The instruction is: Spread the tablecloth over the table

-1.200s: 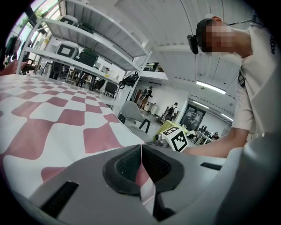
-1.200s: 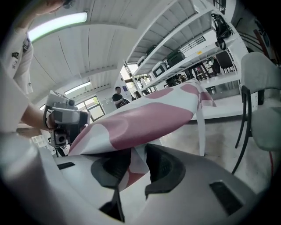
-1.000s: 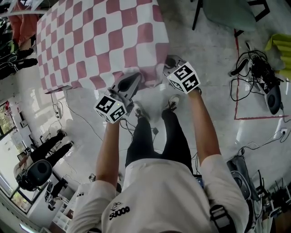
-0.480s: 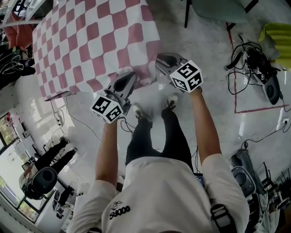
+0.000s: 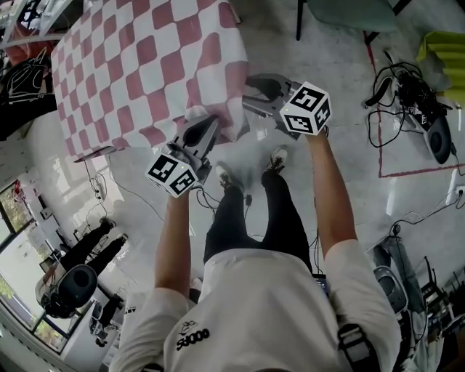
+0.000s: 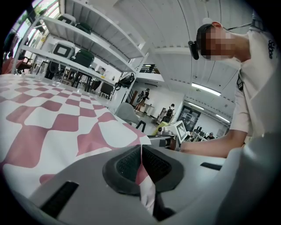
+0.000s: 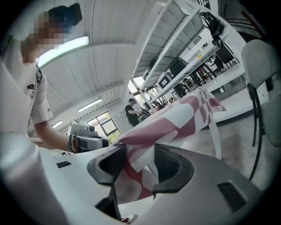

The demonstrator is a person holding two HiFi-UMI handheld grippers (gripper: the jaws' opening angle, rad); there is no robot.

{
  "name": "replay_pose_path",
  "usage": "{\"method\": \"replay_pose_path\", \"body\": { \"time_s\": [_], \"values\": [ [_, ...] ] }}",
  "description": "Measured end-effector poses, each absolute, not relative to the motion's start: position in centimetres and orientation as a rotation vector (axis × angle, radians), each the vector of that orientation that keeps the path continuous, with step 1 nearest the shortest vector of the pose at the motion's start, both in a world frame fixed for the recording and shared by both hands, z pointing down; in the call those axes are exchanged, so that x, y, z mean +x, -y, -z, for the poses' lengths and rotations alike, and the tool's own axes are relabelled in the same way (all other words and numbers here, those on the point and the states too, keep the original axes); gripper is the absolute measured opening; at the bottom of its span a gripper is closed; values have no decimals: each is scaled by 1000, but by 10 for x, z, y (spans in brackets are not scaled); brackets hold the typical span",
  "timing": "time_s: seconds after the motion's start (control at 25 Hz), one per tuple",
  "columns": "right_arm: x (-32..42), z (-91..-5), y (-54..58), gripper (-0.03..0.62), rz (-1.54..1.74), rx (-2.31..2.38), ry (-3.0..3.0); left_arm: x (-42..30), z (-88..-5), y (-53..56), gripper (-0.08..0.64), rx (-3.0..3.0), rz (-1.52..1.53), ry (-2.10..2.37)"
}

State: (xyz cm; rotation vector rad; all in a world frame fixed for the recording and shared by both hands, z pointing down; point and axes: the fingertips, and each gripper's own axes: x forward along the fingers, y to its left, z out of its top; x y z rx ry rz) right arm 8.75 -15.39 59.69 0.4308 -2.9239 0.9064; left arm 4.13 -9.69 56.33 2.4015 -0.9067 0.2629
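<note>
The red-and-white checked tablecloth (image 5: 138,65) covers the table, its near edge hanging toward me. My left gripper (image 5: 205,125) is shut on the cloth's near hem; in the left gripper view the pads (image 6: 127,163) pinch a fold of tablecloth (image 6: 52,127) at the left gripper (image 6: 141,151). My right gripper (image 5: 251,91) is at the near right corner. Its jaws have just been opening. In the right gripper view the tablecloth (image 7: 175,114) hangs loosely between the parted pads (image 7: 169,162) of the right gripper (image 7: 139,160), and neither presses on it.
A grey chair (image 5: 349,14) stands beyond the table at the right. Cables and gear (image 5: 410,109) lie on the floor by a red tape line (image 5: 378,109). My feet (image 5: 251,171) stand just below the table's near edge. Shelving (image 6: 88,39) is behind the table.
My right gripper has risen toward the table corner and its jaws have parted around the cloth. The left gripper has stayed put, still shut on the hem.
</note>
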Motion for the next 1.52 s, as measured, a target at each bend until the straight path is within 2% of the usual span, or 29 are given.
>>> {"method": "replay_pose_path", "body": {
  "time_s": [0.32,0.36,0.52,0.84,0.88,0.96,1.12,1.24,1.44,1.52],
  "values": [
    [54,-565,160,238,-789,311,2968,29,-558,103,35,2388,-244,945],
    [48,-567,163,228,-745,331,2952,26,-558,104,35,2384,-241,954],
    [37,-579,168,24,-614,421,2865,22,-557,104,35,2379,-240,976],
    [54,-583,183,24,-664,599,2805,12,-555,100,35,2375,-235,1005],
    [58,-588,188,57,-687,652,2778,13,-555,99,35,2376,-237,1003],
    [65,-596,199,199,-759,753,2724,15,-555,95,35,2379,-242,995],
    [71,-609,212,271,-878,839,2656,16,-556,91,35,2390,-252,984],
    [65,-613,214,272,-988,768,2653,17,-557,90,35,2384,-252,986],
    [71,-602,221,36,-871,848,2661,13,-556,90,35,2375,-250,1001],
    [77,-591,223,26,-865,867,2691,10,-556,90,35,2375,-245,1003]
  ]
}}
